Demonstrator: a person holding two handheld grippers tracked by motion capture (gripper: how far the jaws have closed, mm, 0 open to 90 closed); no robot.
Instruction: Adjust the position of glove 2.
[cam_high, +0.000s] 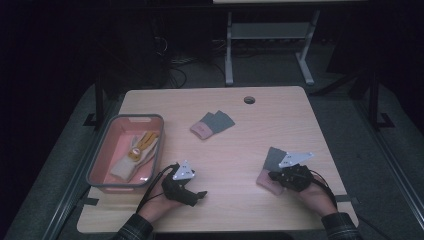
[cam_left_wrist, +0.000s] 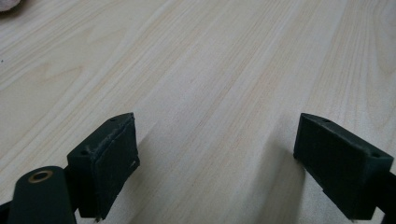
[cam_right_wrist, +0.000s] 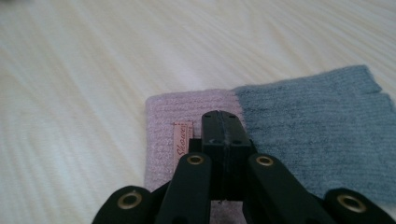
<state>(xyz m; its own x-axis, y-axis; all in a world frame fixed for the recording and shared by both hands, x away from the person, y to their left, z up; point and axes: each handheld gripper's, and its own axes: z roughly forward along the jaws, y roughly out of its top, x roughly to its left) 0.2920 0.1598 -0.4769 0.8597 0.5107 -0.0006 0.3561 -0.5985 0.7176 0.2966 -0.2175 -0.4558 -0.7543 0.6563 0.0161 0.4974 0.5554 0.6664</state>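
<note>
Right gripper (cam_right_wrist: 223, 128), jaws clenched empty, rests over the glove (cam_right_wrist: 299, 121), likely to pin or drag it. Left gripper (cam_left_wrist: 219, 154) waits released above the table (cam_left_wrist: 201, 60).

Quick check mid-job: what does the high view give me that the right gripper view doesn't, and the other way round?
High view alone: the pink bin with a beige-and-yellow glove inside, a second pink-and-grey glove mid-table, and the left claw.

Right gripper view alone: the label on the near glove's pink cuff, and the jaws pressed together.

Both: the right claw over the near pink-and-grey glove on the wooden table.
</note>
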